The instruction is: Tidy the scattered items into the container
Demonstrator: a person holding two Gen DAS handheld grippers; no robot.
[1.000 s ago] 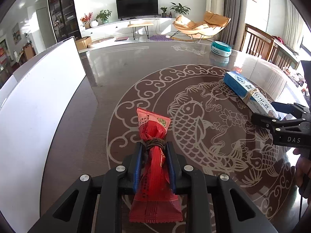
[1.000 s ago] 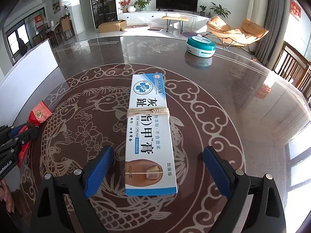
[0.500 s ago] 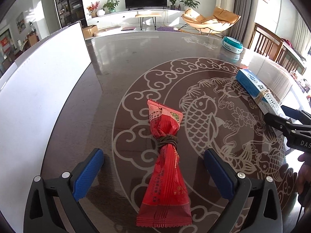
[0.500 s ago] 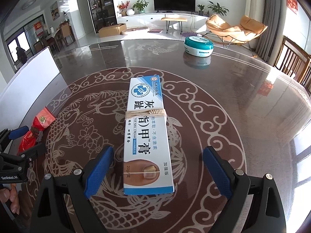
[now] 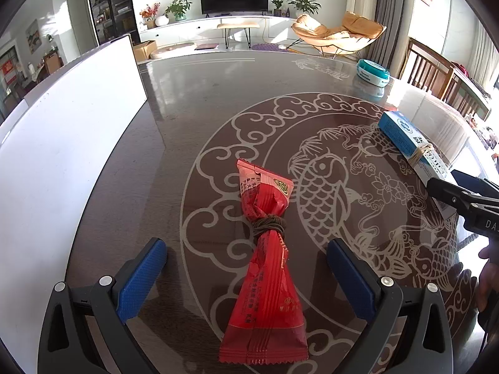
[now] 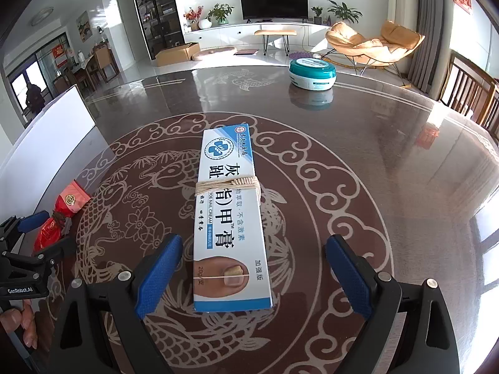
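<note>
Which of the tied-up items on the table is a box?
The blue-and-white cream box, lying flat between the right gripper's open fingers; the red packet is a soft wrapper.

The left black two-finger gripper with blue ribbed pads (image 5: 246,275) is held low and level, its jaws spread wide, one blue pad (image 5: 140,275) seen at lower left and the other at lower right of its own view; nothing is clamped between them. In the right wrist view its black frame is seen from the side at the left edge, gripped from below by a bare hand (image 6: 21,324) whose fingers are curled around the handle. The right black two-finger gripper with blue ribbed pads (image 6: 254,275) is likewise held low and pointed forward, jaws wide apart and nothing pinched. Part of a hand is glimpsed at the right edge of the left wrist view.
</note>
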